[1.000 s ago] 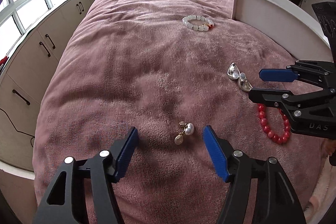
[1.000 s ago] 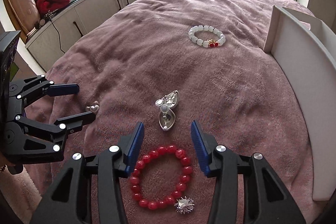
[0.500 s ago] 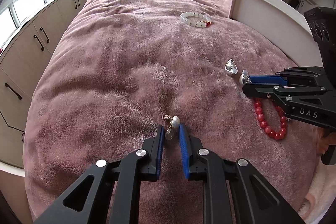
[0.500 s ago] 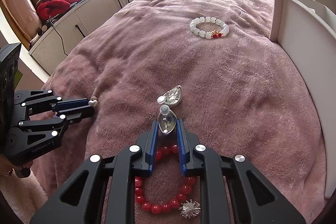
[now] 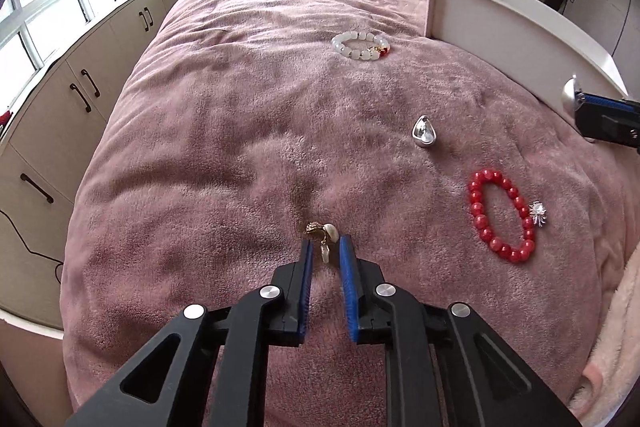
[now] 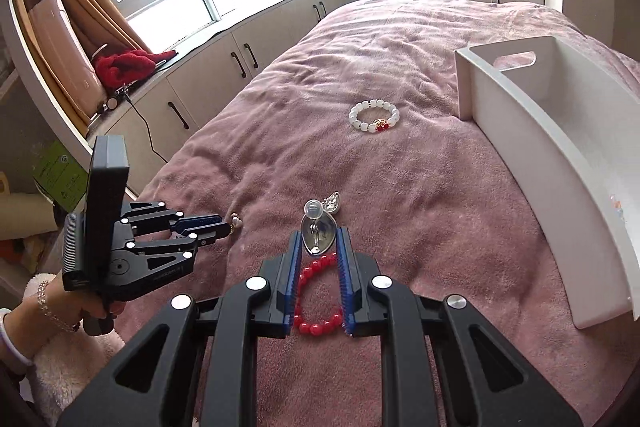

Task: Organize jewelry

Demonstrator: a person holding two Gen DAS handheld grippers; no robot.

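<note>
My left gripper (image 5: 325,247) is shut on a gold and pearl earring (image 5: 323,235) and holds it just above the pink blanket. My right gripper (image 6: 318,237) is shut on a silver teardrop earring (image 6: 317,231), lifted above the red bead bracelet (image 6: 318,301). Its matching silver earring (image 5: 423,131) lies on the blanket; it also shows in the right wrist view (image 6: 332,202). A red bead bracelet (image 5: 502,215) with a silver charm (image 5: 538,213) lies at the right. A white bead bracelet (image 5: 361,45) lies further back.
A white box (image 6: 560,163) with a handle cut-out stands open on the right of the bed; its wall (image 5: 500,23) shows in the left wrist view. White cabinets (image 5: 60,99) run along the left under the windows. The blanket (image 5: 240,131) is soft and creased.
Both grippers closed from wide open onto their earrings, then rose. The right one lifted its silver earring up and to the right, away from its mate.
</note>
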